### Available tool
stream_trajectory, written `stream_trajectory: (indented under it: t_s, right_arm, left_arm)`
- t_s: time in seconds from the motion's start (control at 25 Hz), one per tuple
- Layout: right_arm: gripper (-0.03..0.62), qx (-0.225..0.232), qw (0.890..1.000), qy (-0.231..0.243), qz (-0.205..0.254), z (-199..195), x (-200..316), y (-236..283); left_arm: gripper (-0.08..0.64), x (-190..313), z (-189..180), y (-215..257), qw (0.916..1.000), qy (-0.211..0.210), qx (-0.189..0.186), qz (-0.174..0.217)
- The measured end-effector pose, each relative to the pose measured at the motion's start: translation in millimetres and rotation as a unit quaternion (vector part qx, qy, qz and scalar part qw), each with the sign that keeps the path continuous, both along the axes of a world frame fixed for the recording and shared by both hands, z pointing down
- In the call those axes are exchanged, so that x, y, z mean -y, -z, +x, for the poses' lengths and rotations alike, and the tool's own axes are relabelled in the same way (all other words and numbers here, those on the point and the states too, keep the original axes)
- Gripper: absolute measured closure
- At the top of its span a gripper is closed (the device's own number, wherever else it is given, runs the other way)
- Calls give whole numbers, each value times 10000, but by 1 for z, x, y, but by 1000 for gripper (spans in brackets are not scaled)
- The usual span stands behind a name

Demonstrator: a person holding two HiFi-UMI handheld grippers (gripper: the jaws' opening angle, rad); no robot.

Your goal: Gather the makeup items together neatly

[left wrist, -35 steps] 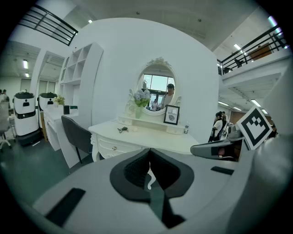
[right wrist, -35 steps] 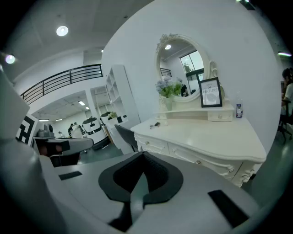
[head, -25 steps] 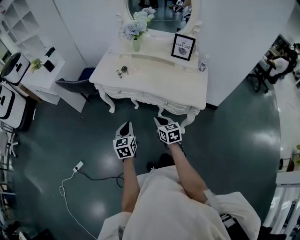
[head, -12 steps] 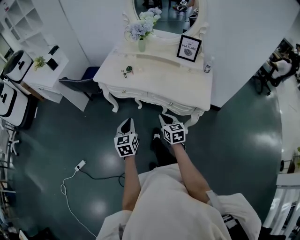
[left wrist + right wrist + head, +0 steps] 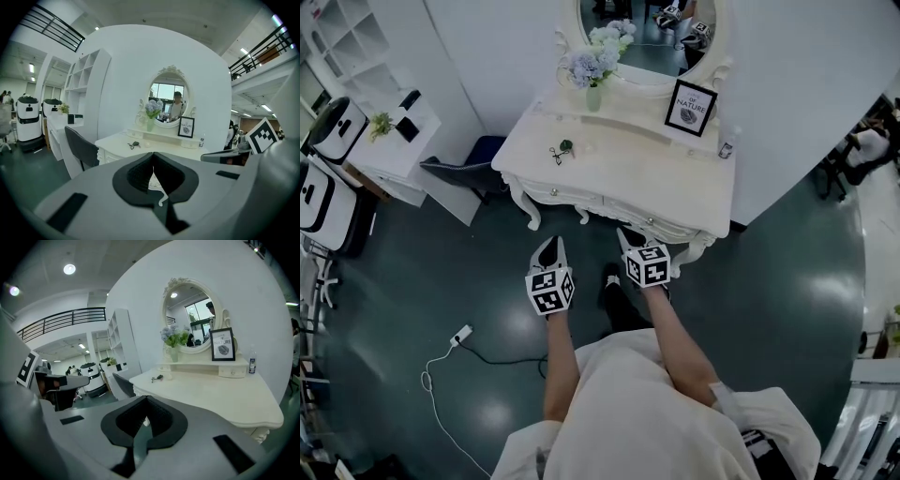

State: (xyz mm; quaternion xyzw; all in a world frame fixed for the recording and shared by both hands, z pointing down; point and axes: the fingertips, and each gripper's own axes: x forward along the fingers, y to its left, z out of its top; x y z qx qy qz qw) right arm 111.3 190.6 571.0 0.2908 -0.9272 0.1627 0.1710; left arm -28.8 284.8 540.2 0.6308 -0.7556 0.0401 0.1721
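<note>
Room: we stand on a dark green glossy floor [image 5: 412, 281] before a cream desk [image 5: 647, 178] set against a white wall. An oval mirror [image 5: 652, 28], a flower vase [image 5: 595, 75] and a framed print [image 5: 691, 106] stand at its back.
Makeup items: a dark looped tool [image 5: 556, 153], likely an eyelash curler, lies on the left of the desk top. A small bottle [image 5: 727, 150] stands at the far right, well apart from it.
Left claw [image 5: 548, 253]: jaws together with nothing between them, in the air over the floor, short of the desk's front edge.
Right claw [image 5: 630, 241]: jaws together and empty, right at the desk's front edge.
Progress: we judge that nothing is gathered yet. Both items lie untouched, so the whole gathering is left to do.
Change: compared with a second ago, the desk sits nearer to us and both claws have come closer to its front. The items on it have not shifted.
</note>
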Motion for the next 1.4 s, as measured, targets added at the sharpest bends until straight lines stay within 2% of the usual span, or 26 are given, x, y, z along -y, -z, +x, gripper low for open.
stream_trajectory:
  t_s: [0.92,1.08,1.4]
  right_arm:
    - [552,-211,9997,58,-112,-116,155,-11]
    - [552,-134,9998,138,-110,-135,182,-9]
    - [551,22,9997,104,-215,-165,241,-10]
  left_arm:
    - [545,162,-94,-11,9992,-269,82,-269]
    - [545,189,-109,-13,9985,-338,137,-414]
    - [545,244,-133,-17,9977,-445,195,-464]
